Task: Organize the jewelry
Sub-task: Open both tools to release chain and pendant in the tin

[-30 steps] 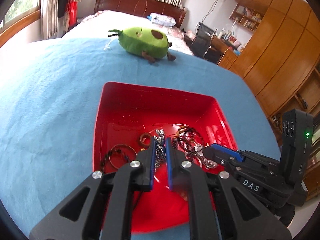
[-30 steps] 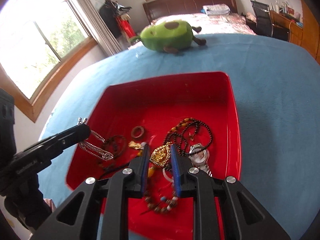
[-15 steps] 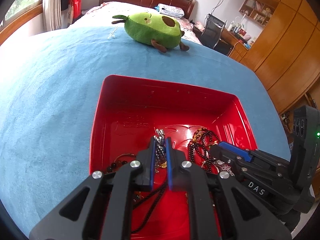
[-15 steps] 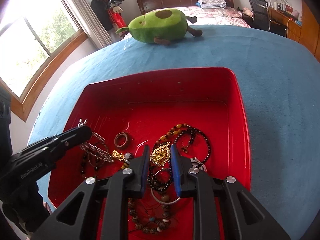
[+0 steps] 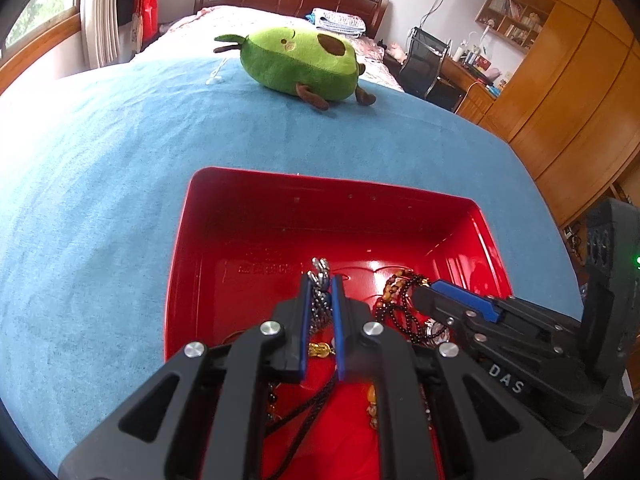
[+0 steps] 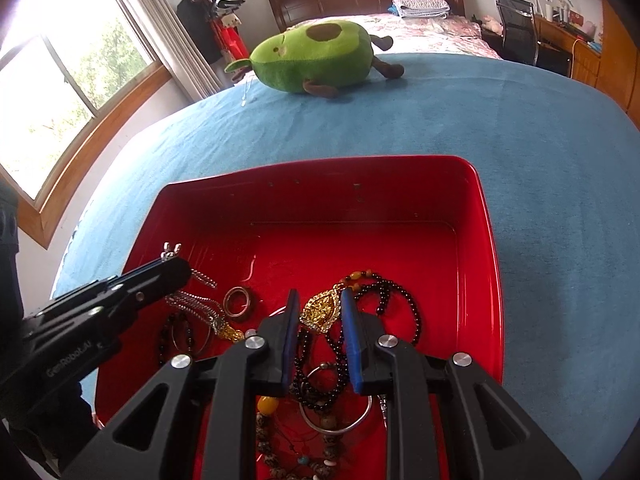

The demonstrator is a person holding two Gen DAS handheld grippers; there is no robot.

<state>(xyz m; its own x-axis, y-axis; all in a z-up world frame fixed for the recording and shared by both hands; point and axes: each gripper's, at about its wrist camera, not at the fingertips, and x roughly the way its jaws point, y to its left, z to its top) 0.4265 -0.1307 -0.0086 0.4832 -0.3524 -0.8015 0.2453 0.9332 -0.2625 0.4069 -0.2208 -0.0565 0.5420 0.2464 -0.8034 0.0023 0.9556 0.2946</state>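
Left hand-held gripper (image 5: pixel 320 296) clenched on silver chain (image 5: pixel 319 280), right hand-held gripper (image 6: pixel 320 316) grasping gold pendant (image 6: pixel 320 309); both over red tray (image 6: pixel 320 168), likely untangling the pile.

Daylight fills both views, coming from the window (image 6: pixel 76 80), which is blown out to white at the upper left of the right wrist view. The blue cloth (image 5: pixel 100 184) washes pale near that side. The red tray (image 5: pixel 248 232) shows glossy highlights on its floor and right wall. Fisheye curvature bends the edges, with dark vignetting in the corners. The near fingers (image 5: pixel 352 360) look slightly soft; the plush (image 6: pixel 316 58) is sharp.
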